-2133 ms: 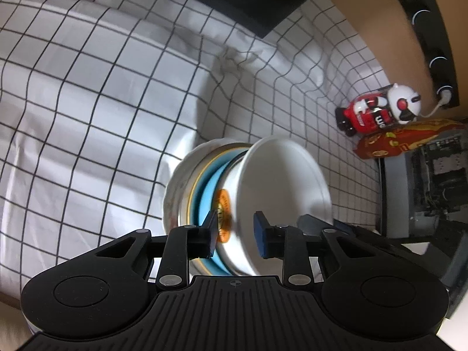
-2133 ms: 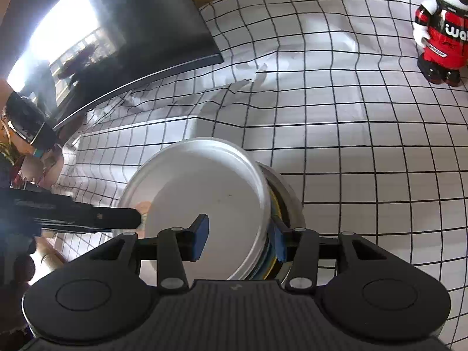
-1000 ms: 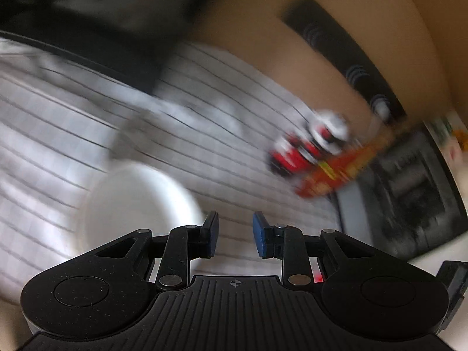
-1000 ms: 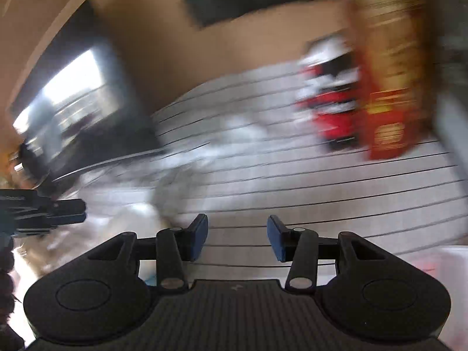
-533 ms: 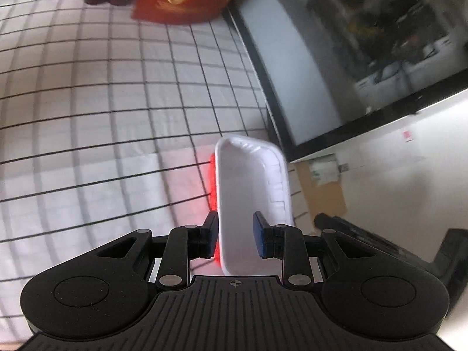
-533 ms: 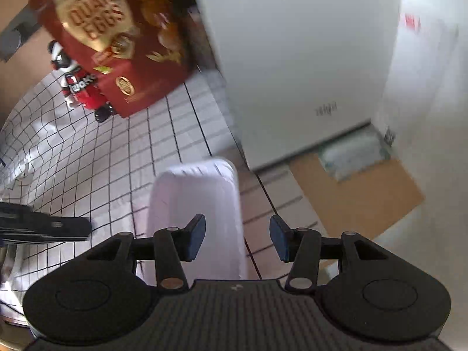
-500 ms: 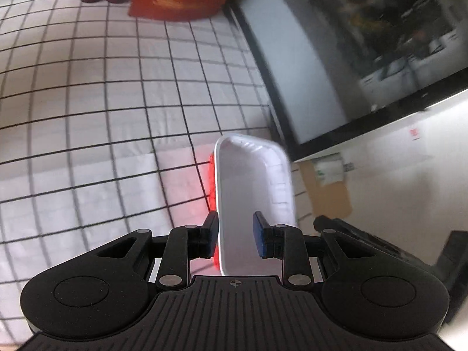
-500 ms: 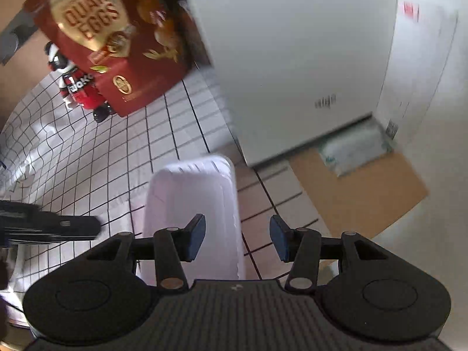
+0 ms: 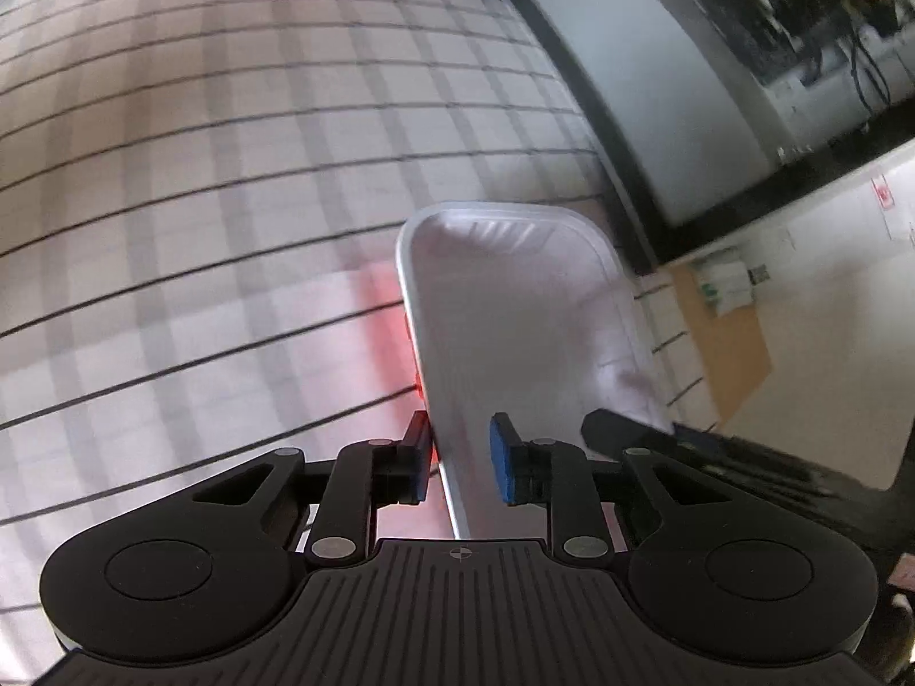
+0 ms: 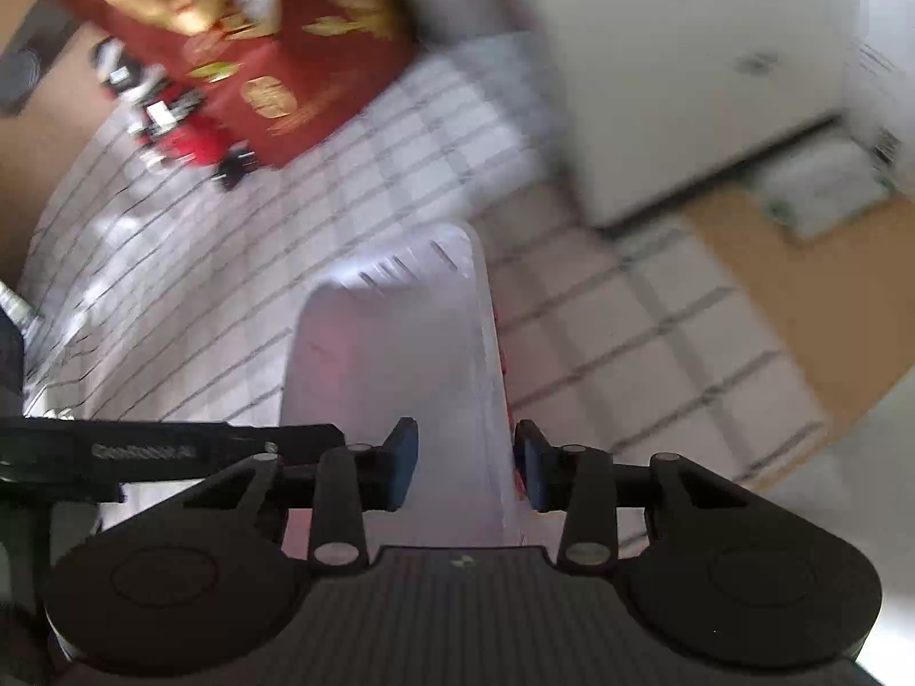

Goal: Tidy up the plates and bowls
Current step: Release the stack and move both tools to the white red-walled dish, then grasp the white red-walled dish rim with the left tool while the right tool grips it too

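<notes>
A white rectangular plate (image 9: pixel 514 314) stands on edge on the checked cloth, with a red thing (image 9: pixel 416 377) showing behind its lower edge. It also shows in the right wrist view (image 10: pixel 394 354). My left gripper (image 9: pixel 460 463) straddles the plate's left rim with its jaws open around it. My right gripper (image 10: pixel 466 466) straddles the plate's right rim, jaws open, pads not pressing it. Part of the right gripper (image 9: pixel 646 434) shows in the left wrist view. Both views are blurred.
A red quail-egg box (image 10: pixel 240 46) and a red toy robot (image 10: pixel 177 131) stand at the far side. A white appliance (image 10: pixel 657 68) is at the right. The cloth's edge and a brown floor patch (image 10: pixel 812 286) lie beyond the plate.
Both grippers left the round bowl stack, swung right to the white rectangular plate, and have moved in closer around its rims. Jaw openings look unchanged.
</notes>
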Available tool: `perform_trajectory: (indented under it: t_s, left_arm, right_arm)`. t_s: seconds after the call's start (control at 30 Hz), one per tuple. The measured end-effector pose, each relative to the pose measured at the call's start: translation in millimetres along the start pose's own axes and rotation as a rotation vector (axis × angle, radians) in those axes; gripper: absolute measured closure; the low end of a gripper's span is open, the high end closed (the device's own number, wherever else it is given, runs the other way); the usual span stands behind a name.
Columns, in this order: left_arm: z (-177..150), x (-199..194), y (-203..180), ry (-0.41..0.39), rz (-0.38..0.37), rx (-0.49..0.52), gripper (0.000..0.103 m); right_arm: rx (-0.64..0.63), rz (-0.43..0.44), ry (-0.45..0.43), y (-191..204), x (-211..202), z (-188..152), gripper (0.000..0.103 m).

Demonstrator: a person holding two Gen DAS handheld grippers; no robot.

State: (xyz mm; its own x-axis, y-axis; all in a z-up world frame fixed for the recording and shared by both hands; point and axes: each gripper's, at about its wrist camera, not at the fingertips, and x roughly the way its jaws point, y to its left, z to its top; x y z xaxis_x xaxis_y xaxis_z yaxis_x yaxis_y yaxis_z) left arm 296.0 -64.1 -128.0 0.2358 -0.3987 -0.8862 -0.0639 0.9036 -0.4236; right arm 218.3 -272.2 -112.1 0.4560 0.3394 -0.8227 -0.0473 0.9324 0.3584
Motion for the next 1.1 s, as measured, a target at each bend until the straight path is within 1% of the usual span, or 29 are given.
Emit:
perform_trajectory:
  t_s: [0.07, 0.2, 0.27, 0.37, 0.43, 0.5, 0.53, 0.6, 0.7, 0.77, 0.83, 0.87, 0.9, 0.97, 1.1]
  left_arm:
    - [-5.7, -22.7, 22.2, -0.021, 0.024, -0.021, 0.079]
    - [-28.7, -71.0, 78.7, -0.066, 0.105, -0.063, 0.079]
    - [-40.7, -92.7, 109.3, -0.092, 0.122, -0.113, 0.08]
    - [-61.4, -119.1, 154.9, -0.139, 0.114, -0.233, 0.08]
    - [-71.9, -124.4, 176.8, -0.149, 0.091, -0.305, 0.08]
    - [-81.3, -126.1, 196.1, -0.156, 0.092, -0.369, 0.08]
    - [-84.6, -126.1, 202.9, -0.163, 0.097, -0.391, 0.078]
    - [-88.1, -127.2, 211.9, -0.187, 0.094, -0.416, 0.078]
    - [-87.4, -127.3, 212.0, -0.194, 0.108, -0.402, 0.08]
    - [-87.1, -123.8, 211.7, -0.186, 0.094, -0.398, 0.08]
    - [-89.9, -121.1, 209.5, -0.169, 0.085, -0.404, 0.08]
    - [-90.9, -118.2, 207.3, -0.161, 0.083, -0.404, 0.08]
    - [-92.7, -119.3, 206.2, -0.152, 0.096, -0.397, 0.08]
    - [-98.4, -122.0, 205.1, -0.145, 0.125, -0.373, 0.08]
    - [-97.2, -121.7, 209.7, -0.152, 0.114, -0.388, 0.081]
  right_arm:
    - [-0.05, 0.022, 0.019, 35.5, 8.1, -4.1, 0.065]
    - [-0.166, 0.082, 0.098, 108.6, 37.0, -21.2, 0.064]
    - [-0.222, 0.113, 0.145, 141.8, 50.1, -32.2, 0.064]
    - [-0.294, 0.148, 0.207, 181.6, 65.3, -45.2, 0.064]
    - [-0.321, 0.145, 0.218, 193.0, 70.4, -48.5, 0.064]
    - [-0.337, 0.115, 0.213, 199.8, 75.9, -47.6, 0.064]
    - [-0.34, 0.101, 0.21, 201.7, 78.6, -46.7, 0.064]
    - [-0.334, 0.091, 0.219, 201.6, 82.9, -44.4, 0.064]
    - [-0.32, 0.089, 0.235, 198.2, 90.0, -41.9, 0.064]
    - [-0.326, 0.105, 0.239, 202.4, 92.2, -46.7, 0.064]
    - [-0.328, 0.142, 0.267, 207.4, 94.8, -47.9, 0.064]
    - [-0.323, 0.159, 0.282, 209.4, 95.8, -49.0, 0.062]
    - [-0.323, 0.17, 0.293, 211.5, 97.9, -50.1, 0.061]
    - [-0.341, 0.183, 0.295, 216.8, 98.8, -53.3, 0.061]
    - [-0.313, 0.183, 0.279, 213.6, 96.2, -55.2, 0.061]
